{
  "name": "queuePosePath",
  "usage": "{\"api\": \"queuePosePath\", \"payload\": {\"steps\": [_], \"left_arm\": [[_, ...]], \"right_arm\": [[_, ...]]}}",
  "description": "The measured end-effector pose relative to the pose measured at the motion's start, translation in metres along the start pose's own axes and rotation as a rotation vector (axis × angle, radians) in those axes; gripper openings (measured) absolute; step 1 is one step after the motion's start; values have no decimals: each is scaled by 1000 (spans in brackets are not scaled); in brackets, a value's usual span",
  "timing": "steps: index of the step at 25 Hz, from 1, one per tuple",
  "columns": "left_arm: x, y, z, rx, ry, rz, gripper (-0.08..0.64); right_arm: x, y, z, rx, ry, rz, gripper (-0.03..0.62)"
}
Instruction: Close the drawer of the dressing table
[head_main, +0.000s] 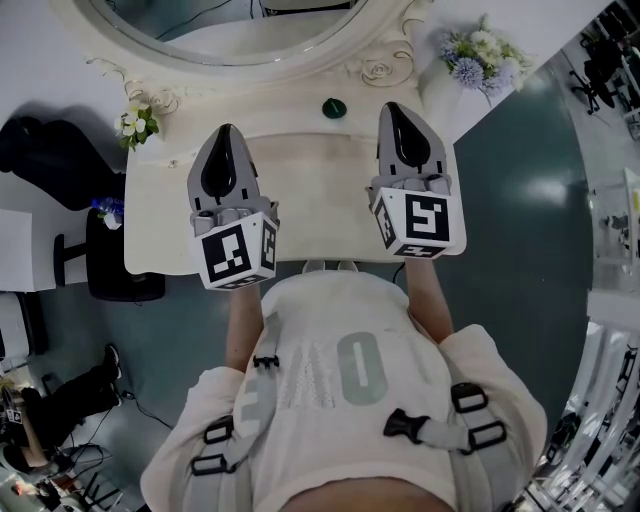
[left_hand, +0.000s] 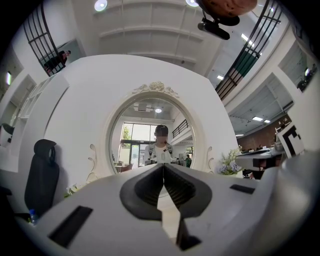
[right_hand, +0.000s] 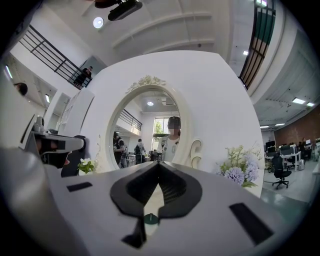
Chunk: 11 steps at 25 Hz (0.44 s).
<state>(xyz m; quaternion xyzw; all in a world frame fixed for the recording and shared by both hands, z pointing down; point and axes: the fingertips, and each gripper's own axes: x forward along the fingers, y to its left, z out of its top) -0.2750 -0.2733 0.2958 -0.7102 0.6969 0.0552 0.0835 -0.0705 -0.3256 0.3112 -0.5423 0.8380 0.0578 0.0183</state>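
Observation:
The white dressing table (head_main: 320, 200) stands right in front of the person, its oval mirror (head_main: 230, 25) at the back. No drawer front juts out past the table's front edge (head_main: 300, 262), where the person's body hides what lies below. My left gripper (head_main: 226, 132) hovers over the left half of the tabletop, jaws shut on nothing. My right gripper (head_main: 394, 108) hovers over the right half, also shut and empty. In the left gripper view my left gripper (left_hand: 163, 165) points level at the mirror (left_hand: 156, 135). In the right gripper view my right gripper (right_hand: 158, 164) does the same.
A small dark green object (head_main: 334, 108) sits at the back of the tabletop, ahead of the right gripper. White flowers (head_main: 137, 122) stand at the back left corner, a lilac bouquet (head_main: 480, 55) at the back right. A black chair (head_main: 110, 260) is left of the table.

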Motion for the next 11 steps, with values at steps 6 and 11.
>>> {"api": "queuePosePath", "payload": {"steps": [6, 11], "left_arm": [[2, -1, 0, 1, 1, -5, 20], [2, -1, -1, 1, 1, -7, 20]], "right_arm": [[1, -3, -1, -8, 8, -13, 9], [0, -4, -5, -4, 17, -14, 9]]}}
